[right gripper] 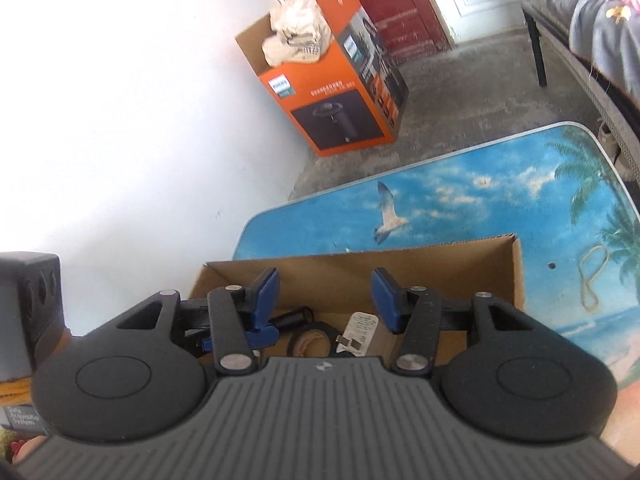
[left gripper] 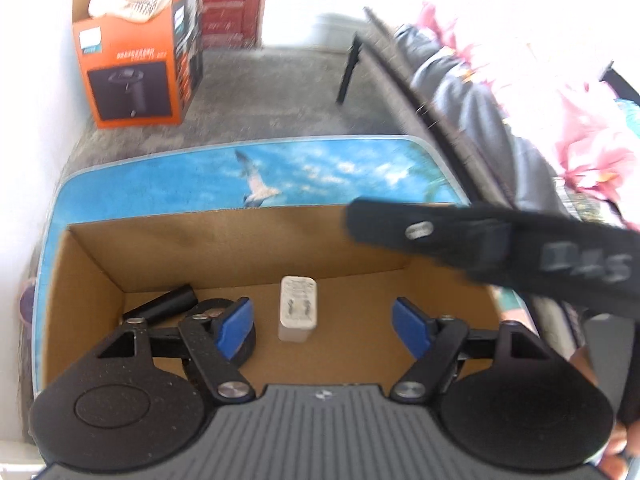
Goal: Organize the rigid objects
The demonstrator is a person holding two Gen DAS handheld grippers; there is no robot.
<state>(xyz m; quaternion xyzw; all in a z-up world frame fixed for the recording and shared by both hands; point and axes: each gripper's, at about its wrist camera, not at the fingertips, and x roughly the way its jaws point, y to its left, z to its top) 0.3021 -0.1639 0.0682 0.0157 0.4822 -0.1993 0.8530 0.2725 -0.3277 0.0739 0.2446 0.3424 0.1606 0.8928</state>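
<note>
From the left wrist camera, the left gripper point(left gripper: 322, 326) hangs over an open corrugated cardboard box point(left gripper: 240, 248), its blue-padded fingers point(left gripper: 234, 326) spread wide with nothing between them. On the brown floor of the box lies a white rectangular wall charger point(left gripper: 298, 312), matte plastic with grey print and folded prongs on its upper face, about midway between the fingers. In the box's far left corner rests a smooth black cylinder point(left gripper: 162, 306), tilted against the wall. Just beside it, partly hidden behind the left finger, sits a round black roll of tape point(left gripper: 224, 320). The box stands on a desk point(left gripper: 180, 180) with a glossy printed top: blue sky, clouds and a seagull. A blurred black bar of the other tool crosses over the box's right side. Beyond the desk, on a rough concrete floor, stands an orange product carton point(left gripper: 128, 68) with pale cloth in its open top.

From the right wrist camera, the right gripper point(right gripper: 325, 298) is likewise spread and empty, above the near edge of the cardboard box point(right gripper: 360, 272). Inside, the wall charger point(right gripper: 360, 330), the roll of tape point(right gripper: 312, 340) showing its tan inner core, and the end of the black cylinder point(right gripper: 294, 318) all appear. Only this view shows printed palm trees on the desk point(right gripper: 460, 192) and a tan rubber band point(right gripper: 594, 280) lying on it to the right of the box. The orange product carton point(right gripper: 340, 92) stands against a white wall.
</note>
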